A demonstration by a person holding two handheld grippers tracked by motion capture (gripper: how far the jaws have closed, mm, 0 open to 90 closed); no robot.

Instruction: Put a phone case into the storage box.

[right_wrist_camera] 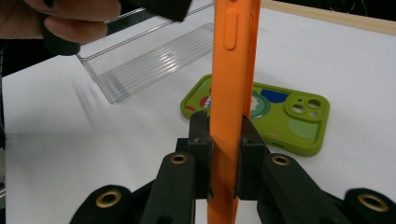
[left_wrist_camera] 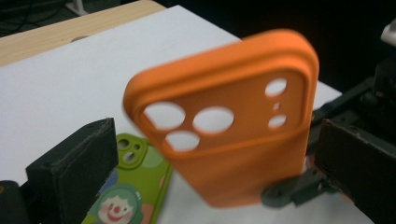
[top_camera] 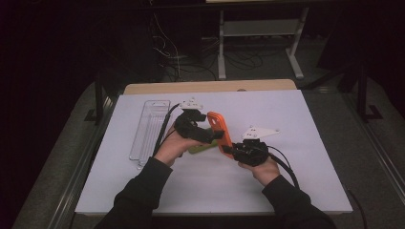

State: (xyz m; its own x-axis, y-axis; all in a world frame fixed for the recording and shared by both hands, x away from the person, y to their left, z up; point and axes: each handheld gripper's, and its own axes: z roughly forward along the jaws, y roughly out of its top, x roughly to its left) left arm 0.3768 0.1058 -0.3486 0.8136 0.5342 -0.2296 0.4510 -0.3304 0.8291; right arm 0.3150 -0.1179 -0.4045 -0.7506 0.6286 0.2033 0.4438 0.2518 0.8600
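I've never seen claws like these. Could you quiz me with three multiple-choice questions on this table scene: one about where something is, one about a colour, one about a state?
1. Where does the green phone case lie?
A. flat on the white table
B. inside the clear tray
C. on the floor

2. What colour is the case held upright?
A. blue
B. orange
C. black

3. How does the right claw stand?
A. wide open
B. shut on the orange case
C. shut on nothing

Answers: 1 A, it lies on the table behind the claws. 2 B, it is plainly orange. 3 B, both pads press its sides.
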